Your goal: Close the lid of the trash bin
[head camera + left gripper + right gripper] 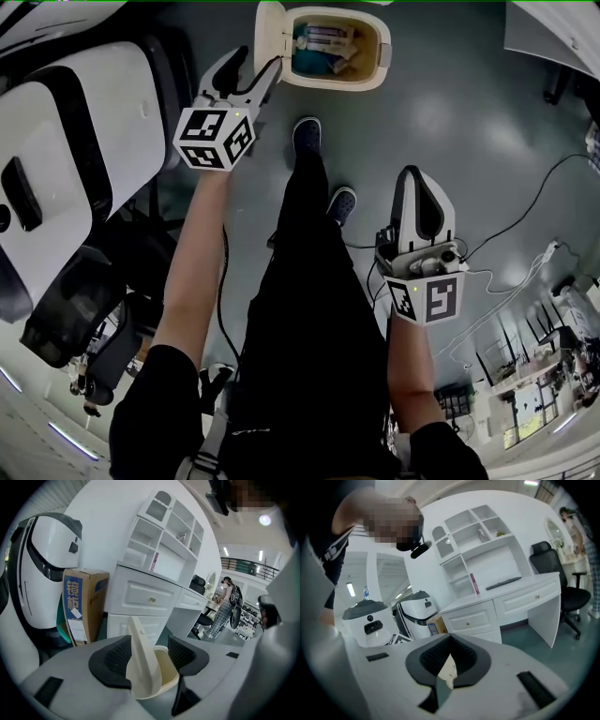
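The cream trash bin (380,58) stands on the floor at the top of the head view, with rubbish inside. Its lid (269,36) is raised upright on the bin's left side. My left gripper (255,66) is open, just below and beside the lid. In the left gripper view the lid (143,663) shows edge-on in the gap between the dark pads (117,656), with the bin's mouth (166,670) to its right; I cannot tell if the pads touch it. My right gripper (419,173) hangs lower right, shut and holding nothing, well short of the bin.
The person's legs and dark shoes (307,136) stand between the grippers, close to the bin. Large white machines (66,159) crowd the left. Cables (525,272) run over the floor at right. A cardboard box (82,604) and white cabinets (150,597) stand behind the bin.
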